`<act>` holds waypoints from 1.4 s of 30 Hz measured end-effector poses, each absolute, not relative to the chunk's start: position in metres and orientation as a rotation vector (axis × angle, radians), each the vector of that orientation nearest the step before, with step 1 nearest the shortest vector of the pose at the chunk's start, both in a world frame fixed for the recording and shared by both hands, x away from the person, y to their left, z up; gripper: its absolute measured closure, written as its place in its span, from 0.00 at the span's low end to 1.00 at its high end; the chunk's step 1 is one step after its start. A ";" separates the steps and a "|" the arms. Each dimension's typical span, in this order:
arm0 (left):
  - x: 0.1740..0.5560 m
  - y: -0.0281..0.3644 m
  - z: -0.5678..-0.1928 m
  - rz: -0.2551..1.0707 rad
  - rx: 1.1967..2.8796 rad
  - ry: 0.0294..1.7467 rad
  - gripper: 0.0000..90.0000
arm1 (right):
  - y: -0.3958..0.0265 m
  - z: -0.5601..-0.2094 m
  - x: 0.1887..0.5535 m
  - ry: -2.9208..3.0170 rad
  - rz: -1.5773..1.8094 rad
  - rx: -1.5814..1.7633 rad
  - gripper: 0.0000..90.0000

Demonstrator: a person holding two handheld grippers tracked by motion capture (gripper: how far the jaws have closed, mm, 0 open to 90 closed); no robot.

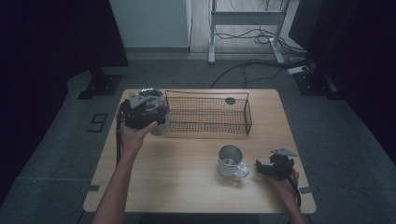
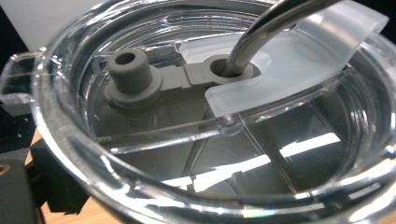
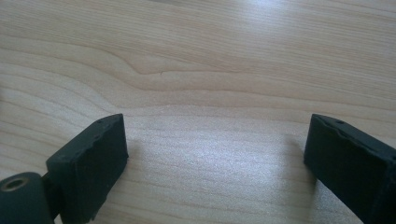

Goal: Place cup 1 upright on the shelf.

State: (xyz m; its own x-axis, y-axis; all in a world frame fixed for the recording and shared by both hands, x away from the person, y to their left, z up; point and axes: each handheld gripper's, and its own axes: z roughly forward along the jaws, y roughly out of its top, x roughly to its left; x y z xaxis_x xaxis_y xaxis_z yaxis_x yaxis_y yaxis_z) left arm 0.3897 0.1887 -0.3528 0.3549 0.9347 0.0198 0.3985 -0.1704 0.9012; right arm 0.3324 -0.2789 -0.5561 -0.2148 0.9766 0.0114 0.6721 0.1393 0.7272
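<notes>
A tumbler (image 1: 160, 126) with a clear lid (image 2: 224, 140) stands at the table's back left, beside the wire basket. A metal straw (image 2: 261, 32) passes through a grey grommet in the lid. My left gripper (image 1: 142, 111) grips the tumbler from the near side; one black jaw edge shows beside the lid's rim. A steel mug (image 1: 229, 161) with a white handle sits at the front right. Just right of that handle, my right gripper (image 1: 261, 168) rests low with its jaws wide apart (image 3: 215, 158) over bare wood, nothing between them.
A long black wire basket (image 1: 208, 127) stands at the back middle of the wooden table (image 1: 187, 196), with a small dark round thing (image 1: 230, 100) at its far side. Cables and a desk frame lie on the floor beyond the table.
</notes>
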 end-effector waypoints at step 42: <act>0.424 0.156 -0.348 0.746 1.755 1.158 0.05 | -0.279 -0.556 0.332 1.943 0.857 1.578 0.08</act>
State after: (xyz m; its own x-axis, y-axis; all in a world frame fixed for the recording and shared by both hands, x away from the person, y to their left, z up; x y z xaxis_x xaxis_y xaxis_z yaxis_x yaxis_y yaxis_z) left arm 0.4242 0.1559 -0.3478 0.3850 0.9228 0.0147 0.3946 -0.1789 0.9013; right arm 0.3322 -0.2790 -0.5561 -0.2107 0.9775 0.0133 0.6691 0.1343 0.7310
